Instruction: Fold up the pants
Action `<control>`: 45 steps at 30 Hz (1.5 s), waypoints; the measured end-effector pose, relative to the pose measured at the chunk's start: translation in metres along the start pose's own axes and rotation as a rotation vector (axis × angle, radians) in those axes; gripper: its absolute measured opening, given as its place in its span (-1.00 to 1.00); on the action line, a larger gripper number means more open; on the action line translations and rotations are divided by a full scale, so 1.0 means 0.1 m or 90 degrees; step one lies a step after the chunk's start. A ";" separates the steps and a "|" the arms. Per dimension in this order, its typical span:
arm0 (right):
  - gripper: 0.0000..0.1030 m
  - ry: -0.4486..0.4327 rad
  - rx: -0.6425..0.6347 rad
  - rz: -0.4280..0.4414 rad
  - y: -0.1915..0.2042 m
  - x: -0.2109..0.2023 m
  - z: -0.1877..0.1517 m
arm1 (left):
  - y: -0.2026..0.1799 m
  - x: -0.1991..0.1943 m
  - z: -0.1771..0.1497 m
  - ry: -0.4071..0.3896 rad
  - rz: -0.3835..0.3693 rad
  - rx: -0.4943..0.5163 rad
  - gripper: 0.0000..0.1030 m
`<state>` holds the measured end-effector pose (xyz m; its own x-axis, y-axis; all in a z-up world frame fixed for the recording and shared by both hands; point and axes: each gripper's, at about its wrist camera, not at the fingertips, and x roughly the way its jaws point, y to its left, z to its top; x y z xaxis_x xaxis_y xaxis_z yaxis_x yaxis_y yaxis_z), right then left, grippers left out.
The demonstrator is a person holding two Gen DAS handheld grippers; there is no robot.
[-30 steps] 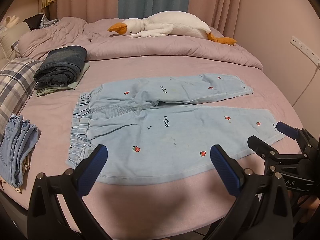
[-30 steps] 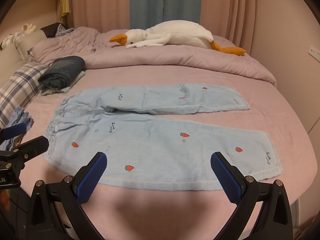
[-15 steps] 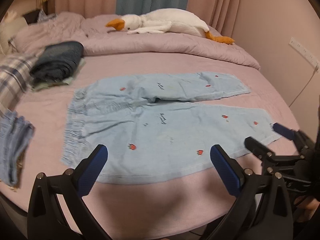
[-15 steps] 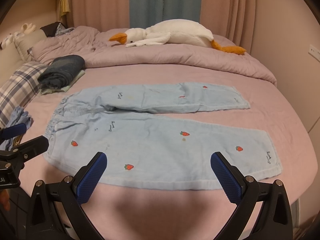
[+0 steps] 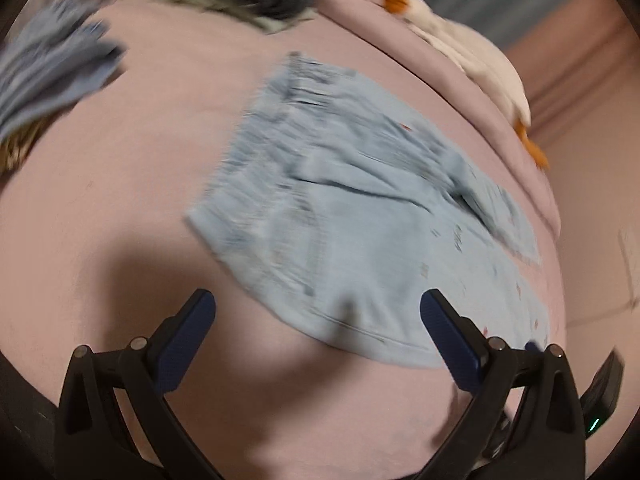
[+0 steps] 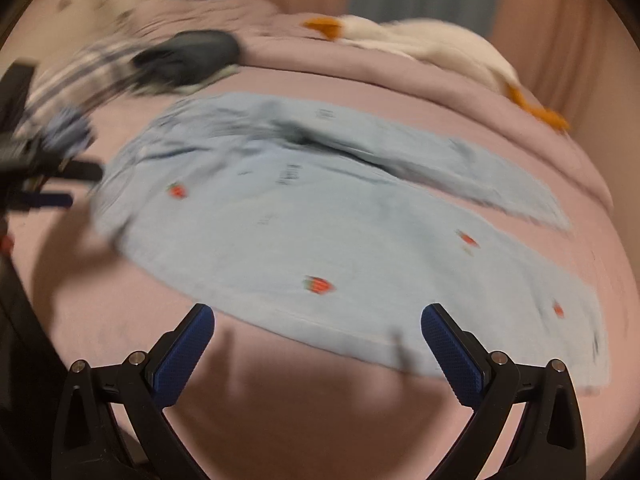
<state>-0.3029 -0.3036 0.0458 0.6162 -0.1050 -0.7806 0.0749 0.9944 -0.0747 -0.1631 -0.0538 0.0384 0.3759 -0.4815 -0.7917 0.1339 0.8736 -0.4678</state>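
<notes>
Light blue pants (image 5: 360, 216) with small red strawberries lie spread flat on the pink bed, waistband to the left, both legs running right. They also show in the right wrist view (image 6: 320, 216). My left gripper (image 5: 316, 320) is open and empty, low over the near edge of the pants by the waistband end. My right gripper (image 6: 318, 334) is open and empty, just in front of the near leg's lower edge. The left gripper also shows at the left edge of the right wrist view (image 6: 48, 188). Both views are blurred.
A white plush goose (image 6: 432, 48) lies on the rumpled quilt at the back. A dark folded garment (image 6: 192, 60) sits at the back left. Blue folded jeans (image 5: 52, 72) lie at the left. A pink wall is on the right.
Both grippers have dropped closer to the bed and tilted. The left one has swung toward the waistband end. The right one has moved in to the near leg's edge. The pants have not moved.
</notes>
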 end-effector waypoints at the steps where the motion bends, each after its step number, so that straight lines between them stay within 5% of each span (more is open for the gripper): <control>1: 0.99 -0.010 -0.035 0.000 0.10 0.03 0.00 | 0.04 0.00 0.01 0.003 -0.012 -0.021 0.98; 4: 0.99 -0.038 -0.125 -0.011 0.32 0.18 0.00 | 0.18 0.04 0.02 -0.017 -0.052 -0.080 0.97; 8: 0.71 -0.069 -0.227 -0.019 0.61 0.29 -0.01 | 0.13 0.12 0.17 -0.059 -0.027 -0.082 0.77; 12: 0.38 -0.097 -0.301 -0.042 0.81 0.36 -0.03 | 0.25 0.18 0.33 -0.070 0.010 -0.098 -0.32; 16: -0.54 -0.096 -0.332 -0.037 0.89 0.47 0.10 | 0.29 0.12 0.38 -0.068 -0.003 -0.073 -0.41; 19: -0.70 -0.085 -0.340 -0.028 0.95 0.47 0.14 | 0.25 -0.10 0.38 -0.107 -0.003 -0.043 -0.42; 24: -0.71 -0.099 -0.344 -0.014 1.08 0.25 0.20 | 0.26 -0.17 0.34 -0.129 0.039 0.002 -0.40; 29: -0.70 -0.058 -0.332 0.014 1.18 0.39 0.05 | 0.45 0.00 0.25 -0.082 0.095 0.000 -0.23; 32: -0.40 -0.059 -0.324 0.029 1.15 0.33 0.07 | 0.35 -0.21 0.29 -0.106 0.128 0.045 -0.02; 33: -0.16 -0.057 -0.315 0.043 1.11 0.29 0.10 | 0.30 -0.29 0.30 -0.125 0.133 0.065 0.00; 36: 0.18 -0.088 -0.210 0.119 0.73 0.03 0.23 | 0.09 -0.46 0.32 -0.173 0.123 0.122 0.16; 38: 0.20 -0.105 -0.138 0.119 0.48 -0.04 0.30 | -0.08 -0.42 0.30 -0.176 0.098 0.162 0.19; 45: 0.20 -0.074 0.261 -0.019 -1.24 -0.02 0.12 | -0.71 0.23 0.24 -0.082 0.036 0.272 0.19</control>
<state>-0.3039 -0.4271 0.0636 0.6911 -0.1576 -0.7054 0.3850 0.9062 0.1747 -0.1417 -0.1258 0.0627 0.5007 -0.4437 -0.7432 0.4663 0.8617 -0.2003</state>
